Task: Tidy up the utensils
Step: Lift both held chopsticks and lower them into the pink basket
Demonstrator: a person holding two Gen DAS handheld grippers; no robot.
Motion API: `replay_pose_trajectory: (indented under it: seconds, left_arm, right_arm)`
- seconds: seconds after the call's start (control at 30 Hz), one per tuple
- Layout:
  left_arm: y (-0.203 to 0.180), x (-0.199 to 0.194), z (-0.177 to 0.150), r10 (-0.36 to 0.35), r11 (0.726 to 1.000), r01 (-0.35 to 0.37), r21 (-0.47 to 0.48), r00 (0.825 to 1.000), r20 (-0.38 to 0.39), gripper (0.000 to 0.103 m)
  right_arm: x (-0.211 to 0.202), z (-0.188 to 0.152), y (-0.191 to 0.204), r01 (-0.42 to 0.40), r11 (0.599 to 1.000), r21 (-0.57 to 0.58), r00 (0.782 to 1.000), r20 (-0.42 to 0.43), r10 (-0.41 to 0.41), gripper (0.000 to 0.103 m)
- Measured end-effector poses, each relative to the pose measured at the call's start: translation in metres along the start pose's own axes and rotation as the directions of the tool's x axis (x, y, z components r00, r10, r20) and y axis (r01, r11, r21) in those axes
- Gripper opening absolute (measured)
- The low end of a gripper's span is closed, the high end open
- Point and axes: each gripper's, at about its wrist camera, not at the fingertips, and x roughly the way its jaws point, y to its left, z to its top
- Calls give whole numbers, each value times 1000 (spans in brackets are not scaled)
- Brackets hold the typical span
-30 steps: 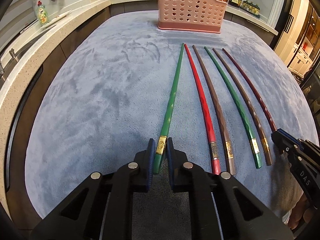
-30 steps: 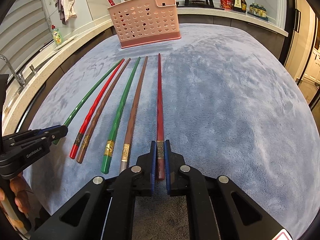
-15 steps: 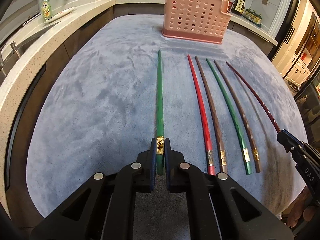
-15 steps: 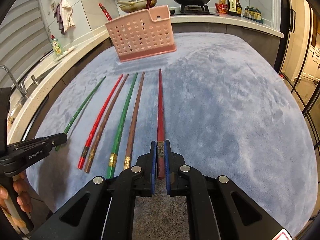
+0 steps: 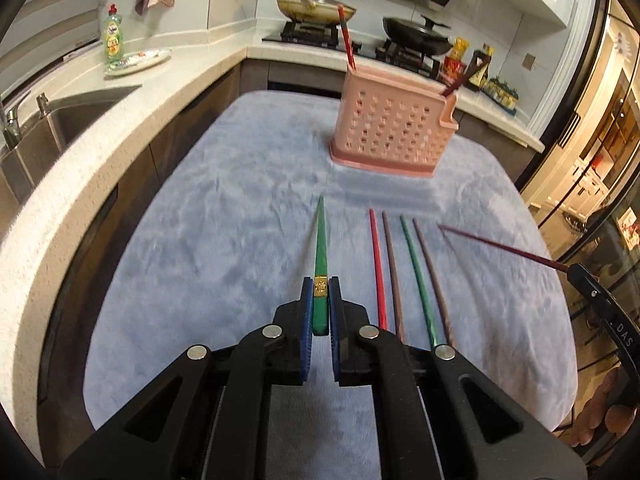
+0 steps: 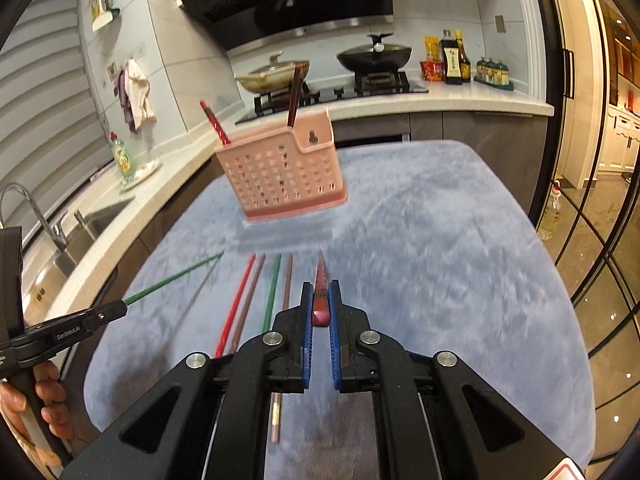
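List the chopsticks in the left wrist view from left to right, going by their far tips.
Green chopstick in the left gripper → red chopstick → brown chopstick → second green chopstick → second brown chopstick → dark red chopstick.

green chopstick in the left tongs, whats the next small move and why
Probably carry it forward over the pink basket and tip it point down. The left tongs are shut on the green chopstick, which is off the blue cloth; the basket already holds two chopsticks, and four more lie on the cloth.
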Motion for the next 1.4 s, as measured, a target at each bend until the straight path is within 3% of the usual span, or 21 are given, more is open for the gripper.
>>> replay_pose_trajectory:
  seconds: [0.7,0.83,1.03,1.3,1.4]
  left_arm:
    - [-5,-18,111,-6,1000,5,8,985,173,7]
    - [-10,-22,136,-24,1000,23,5,979,205,7]
    - [-26,-43,179,-50,999,49,13,952,301,7]
    - [-53,-57,244,-85,996,80,30,894,440,7]
    - [-58,-48,258,-88,996,82,31,890,448,7]
  right_arm:
    - [-3,100,0,-24,999,38,982,190,16,7]
    - [0,124,1,-68,996,60,973,223,53,7]
    - [3,168,9,-123,990,76,954,285,96,7]
    - [20,234,25,-162,984,80,920,373,121,7]
    - [32,250,30,-163,983,81,917,381,120,7]
